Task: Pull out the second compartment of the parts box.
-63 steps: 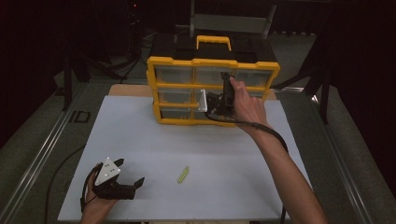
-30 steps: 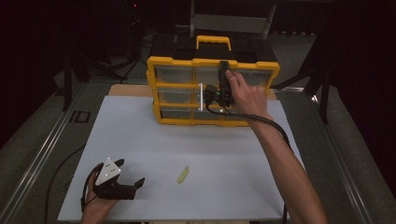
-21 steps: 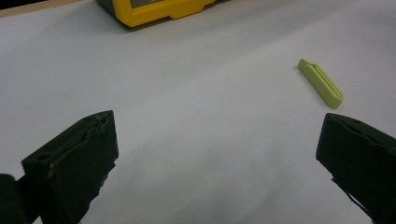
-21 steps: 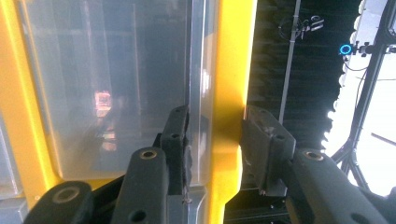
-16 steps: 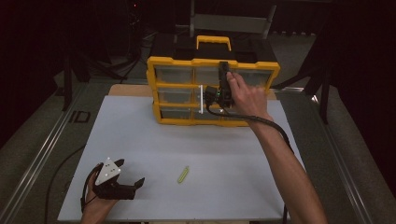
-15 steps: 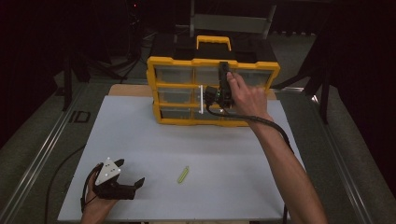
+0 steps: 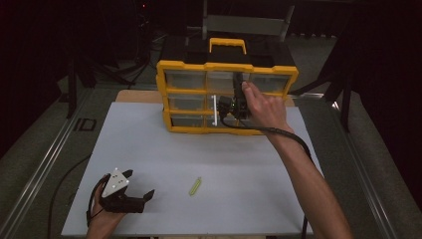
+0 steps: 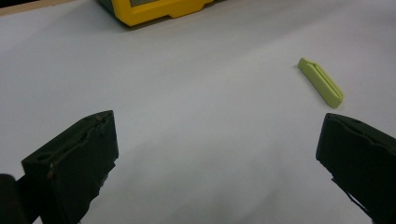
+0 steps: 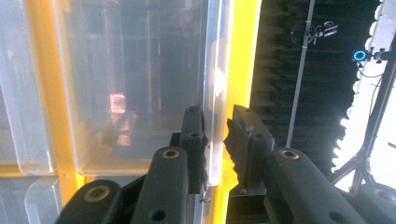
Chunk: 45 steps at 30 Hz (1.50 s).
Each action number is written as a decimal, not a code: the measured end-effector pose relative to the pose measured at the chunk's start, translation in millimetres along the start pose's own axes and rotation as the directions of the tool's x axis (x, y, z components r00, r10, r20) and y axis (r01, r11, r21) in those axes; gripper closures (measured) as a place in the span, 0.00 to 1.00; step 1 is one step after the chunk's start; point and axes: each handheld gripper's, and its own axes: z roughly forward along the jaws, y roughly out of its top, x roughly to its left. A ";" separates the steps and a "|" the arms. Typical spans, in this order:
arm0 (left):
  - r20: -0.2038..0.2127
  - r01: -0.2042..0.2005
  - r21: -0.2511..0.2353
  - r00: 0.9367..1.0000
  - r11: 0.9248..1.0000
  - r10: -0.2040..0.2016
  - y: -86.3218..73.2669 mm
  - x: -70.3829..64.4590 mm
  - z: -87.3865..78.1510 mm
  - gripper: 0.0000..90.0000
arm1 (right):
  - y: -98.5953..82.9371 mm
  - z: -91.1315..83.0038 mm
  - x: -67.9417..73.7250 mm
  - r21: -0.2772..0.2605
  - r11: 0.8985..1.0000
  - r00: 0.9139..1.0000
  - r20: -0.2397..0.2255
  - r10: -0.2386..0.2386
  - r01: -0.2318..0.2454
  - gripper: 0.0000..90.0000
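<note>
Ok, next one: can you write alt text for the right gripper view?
The right claw has its two black jaws closed around the clear plastic front lip of a drawer in the yellow organizer, one jaw on each side of it. The translucent drawer fronts take up the left side; a dark room with stands lies beyond the yellow frame at right.

Jaws wide apart, green clip [image 8: 321, 82] on white table [image 8: 196, 93]

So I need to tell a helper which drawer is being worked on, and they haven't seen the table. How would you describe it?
Find the yellow drawer cabinet with the carry handle at the far edge of the white table. It has rows of clear drawers; take the middle row. The drawer stands apart by its white front edge sticking out, with the right gripper clamped on it.
</note>
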 end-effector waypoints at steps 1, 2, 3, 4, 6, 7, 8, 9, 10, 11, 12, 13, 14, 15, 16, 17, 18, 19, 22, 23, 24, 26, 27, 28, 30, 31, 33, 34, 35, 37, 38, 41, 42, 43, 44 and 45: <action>0.000 0.001 -0.001 1.000 1.000 -0.001 0.0 0.0 -0.1 0.00 | 0.0 0.2 -0.3 0.000 1.000 1.000 -0.004 0.000 0.000 0.86; -0.001 0.002 -0.001 1.000 1.000 -0.002 0.0 0.0 -0.2 0.00 | 0.0 0.4 -0.2 -0.003 1.000 1.000 -0.004 0.002 -0.002 0.86; -0.001 0.001 -0.001 1.000 1.000 -0.001 -0.1 0.0 -0.2 0.00 | 0.1 0.4 -0.3 -0.003 1.000 1.000 -0.006 0.002 -0.002 0.86; -0.002 0.001 -0.002 1.000 1.000 -0.001 -0.1 0.0 -0.2 0.00 | 0.1 0.4 -0.3 -0.002 1.000 1.000 -0.008 0.000 0.000 0.87; -0.001 0.001 -0.001 1.000 1.000 -0.001 -0.1 0.2 -0.3 0.00 | 0.2 0.3 -0.2 -0.002 1.000 1.000 -0.010 0.000 0.000 0.88; -0.002 0.001 -0.002 1.000 1.000 -0.001 -0.1 0.0 -0.3 0.00 | 0.9 0.0 0.4 0.002 1.000 1.000 -0.011 -0.005 0.005 0.88; -0.001 0.000 -0.003 1.000 1.000 0.000 0.0 -0.1 -0.4 0.00 | 1.1 -0.4 0.1 0.004 1.000 1.000 -0.014 -0.008 0.008 0.88; -0.002 0.000 -0.003 1.000 1.000 0.000 0.0 -0.2 -0.4 0.00 | 1.3 -1.2 -0.4 0.009 1.000 1.000 -0.021 -0.007 0.007 0.88; -0.003 0.000 -0.003 1.000 1.000 0.000 0.0 -0.3 -0.4 0.00 | 1.4 -1.3 -0.7 0.006 1.000 1.000 -0.022 -0.008 0.008 0.88; -0.003 0.000 -0.003 1.000 1.000 0.000 0.0 -0.3 -0.4 0.00 | 1.4 -1.3 -0.7 0.006 1.000 1.000 -0.022 -0.008 0.008 0.88; -0.003 0.000 -0.004 1.000 1.000 0.000 0.0 -0.4 -0.5 0.00 | 1.4 -1.8 -0.7 0.008 1.000 1.000 -0.026 -0.007 0.008 0.88; -0.003 0.000 -0.004 1.000 1.000 0.000 0.0 -0.4 -0.4 0.00 | 1.4 -2.8 -0.8 0.007 1.000 1.000 -0.030 -0.008 0.008 0.88; -0.003 0.000 -0.002 1.000 1.000 0.000 0.0 -0.3 -0.4 0.00 | 1.2 -2.9 -0.4 0.001 1.000 1.000 -0.027 -0.006 0.006 0.88; -0.003 0.000 -0.002 1.000 1.000 0.000 0.0 -0.3 -0.4 0.00 | 1.3 -3.5 -0.5 0.004 1.000 1.000 -0.031 -0.001 0.001 0.88; -0.003 0.001 -0.003 1.000 1.000 -0.001 -0.1 -0.3 -0.3 0.00 | 1.5 -4.1 -1.0 0.007 1.000 0.999 -0.037 -0.004 0.004 0.88; -0.003 0.001 -0.002 1.000 1.000 -0.001 0.0 -0.3 -0.3 0.00 | 1.7 -4.5 -1.2 0.008 1.000 0.999 -0.038 -0.005 0.005 0.88; -0.003 0.000 -0.002 1.000 1.000 0.000 -0.1 -0.2 -0.3 0.00 | 1.8 -5.0 -1.4 0.004 1.000 0.999 -0.035 -0.003 0.004 0.88; -0.003 0.000 -0.002 1.000 1.000 0.000 -0.1 -0.2 -0.3 0.00 | 1.7 -5.5 -1.7 0.002 1.000 0.999 -0.038 -0.003 0.003 0.88; -0.003 0.000 -0.002 1.000 1.000 0.000 -0.1 -0.2 -0.4 0.00 | 1.6 -8.1 -2.4 0.004 1.000 0.999 -0.044 0.001 -0.001 0.88; -0.003 0.000 -0.002 1.000 1.000 0.000 -0.1 -0.2 -0.3 0.00 | 1.2 -8.9 -2.5 -0.001 1.000 0.999 -0.042 0.001 -0.001 0.88; -0.004 0.000 -0.002 1.000 1.000 0.000 -0.1 -0.3 -0.2 0.00 | 1.5 -10.1 -2.9 0.002 1.000 0.999 -0.046 0.004 -0.004 0.88; -0.002 0.000 -0.002 1.000 1.000 0.000 -0.1 -0.3 -0.1 0.00 | 1.2 -12.3 -2.7 0.002 1.000 0.999 -0.045 0.008 -0.008 0.88; -0.003 0.000 -0.002 1.000 1.000 0.000 -0.1 -0.4 0.0 0.00 | 1.0 -13.2 -2.5 -0.001 1.000 0.999 -0.045 0.014 -0.014 0.88; -0.003 -0.001 -0.001 1.000 1.000 0.001 -0.1 -0.4 -0.2 0.00 | 0.8 -14.3 -2.9 -0.001 1.000 0.999 -0.045 0.010 -0.010 0.88; -0.003 0.000 -0.002 1.000 1.000 0.000 -0.1 -0.3 -0.3 0.00 | 0.7 -16.4 -3.5 -0.002 1.000 0.999 -0.050 0.009 -0.009 0.88; -0.003 0.000 -0.002 1.000 1.000 0.000 -0.1 -0.3 -0.4 0.00 | 0.6 -17.3 -3.5 -0.005 1.000 0.999 -0.049 0.010 -0.010 0.88; -0.004 0.001 -0.003 1.000 1.000 -0.001 -0.1 -0.5 -0.3 0.00 | 0.7 -19.4 -4.2 -0.005 1.000 0.999 -0.050 -0.002 0.001 0.88; -0.003 0.000 -0.002 1.000 1.000 0.000 0.0 -0.6 -0.3 0.00 | 0.7 -20.4 -3.7 -0.006 1.000 0.999 -0.047 0.002 -0.002 0.88; -0.003 -0.001 -0.002 1.000 1.000 0.001 0.0 -0.7 -0.2 0.00 | 0.8 -21.3 -4.1 -0.008 1.000 0.999 -0.046 -0.002 0.001 0.88; -0.003 -0.001 -0.002 1.000 1.000 0.001 0.0 -0.7 -0.1 0.00 | 0.6 -22.9 -4.4 -0.013 1.000 0.999 -0.046 -0.004 0.004 0.88; -0.003 0.000 -0.002 1.000 1.000 0.000 0.0 -0.7 0.0 0.00 | 0.7 -23.8 -4.1 -0.010 1.000 0.999 -0.047 0.002 -0.002 0.88; -0.004 0.002 -0.003 1.000 1.000 -0.002 0.0 -0.6 -0.1 0.00 | 0.4 -26.1 -5.0 -0.013 1.000 0.999 -0.049 -0.007 0.006 0.88; -0.003 0.001 -0.003 1.000 1.000 -0.001 -0.1 -0.6 0.0 0.00 | 0.4 -27.0 -5.0 -0.011 1.000 0.999 -0.050 -0.005 0.005 0.88; -0.004 0.001 -0.003 1.000 1.000 -0.001 0.0 -0.7 0.1 0.00 | 0.3 -27.5 -5.2 -0.017 1.000 0.999 -0.049 -0.005 0.004 0.88; -0.003 0.001 -0.003 1.000 1.000 -0.001 0.0 -0.7 0.1 0.00 | 0.4 -28.5 -5.9 -0.015 1.000 0.998 -0.055 -0.006 0.005 0.88; -0.003 0.000 -0.003 1.000 1.000 0.000 0.0 -0.8 0.3 0.00 | 0.3 -29.5 -6.2 -0.013 1.000 0.998 -0.055 -0.009 0.009 0.88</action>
